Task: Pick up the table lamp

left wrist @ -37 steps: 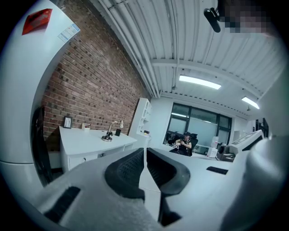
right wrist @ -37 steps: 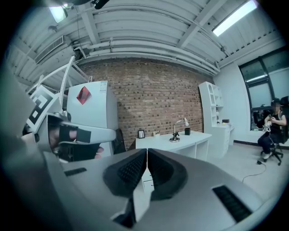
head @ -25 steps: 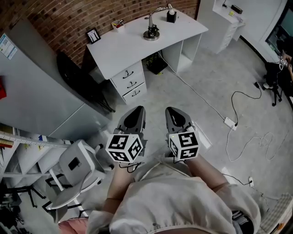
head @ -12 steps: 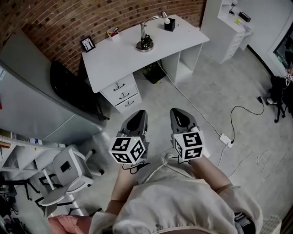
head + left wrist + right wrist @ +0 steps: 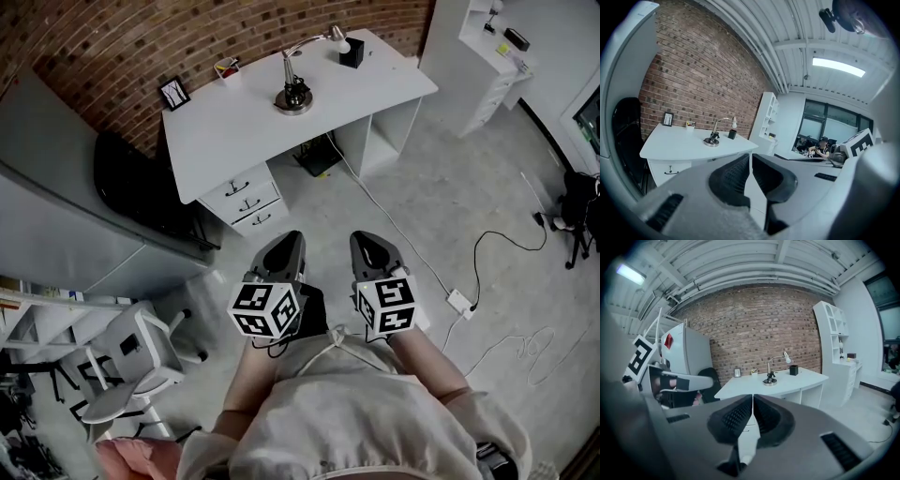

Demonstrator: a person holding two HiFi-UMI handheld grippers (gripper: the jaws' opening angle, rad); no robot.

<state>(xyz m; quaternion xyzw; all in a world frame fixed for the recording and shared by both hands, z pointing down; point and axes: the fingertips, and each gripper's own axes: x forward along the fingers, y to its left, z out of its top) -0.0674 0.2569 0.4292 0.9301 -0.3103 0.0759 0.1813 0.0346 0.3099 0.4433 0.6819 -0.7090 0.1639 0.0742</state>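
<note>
The table lamp [image 5: 295,86] stands on a white desk [image 5: 225,127] by the brick wall: a round metal base, a thin curved neck and a small head pointing right. It also shows in the left gripper view as the lamp [image 5: 714,136] and in the right gripper view as the lamp [image 5: 771,373]. My left gripper [image 5: 281,246] and right gripper [image 5: 368,244] hang side by side over the floor, well short of the desk. Both are shut with nothing between the jaws.
On the desk stand a black cup [image 5: 352,52], a small picture frame [image 5: 173,92] and a pen holder [image 5: 226,67]. Drawers [image 5: 246,199] sit under its left half. A black chair [image 5: 141,192], a white stool [image 5: 131,361], a white shelf unit [image 5: 487,66] and floor cables [image 5: 487,281] surround the path.
Both grippers and the camera have moved toward the desk; the desk and lamp now sit lower and more central in the head view. The jaws stayed shut.
</note>
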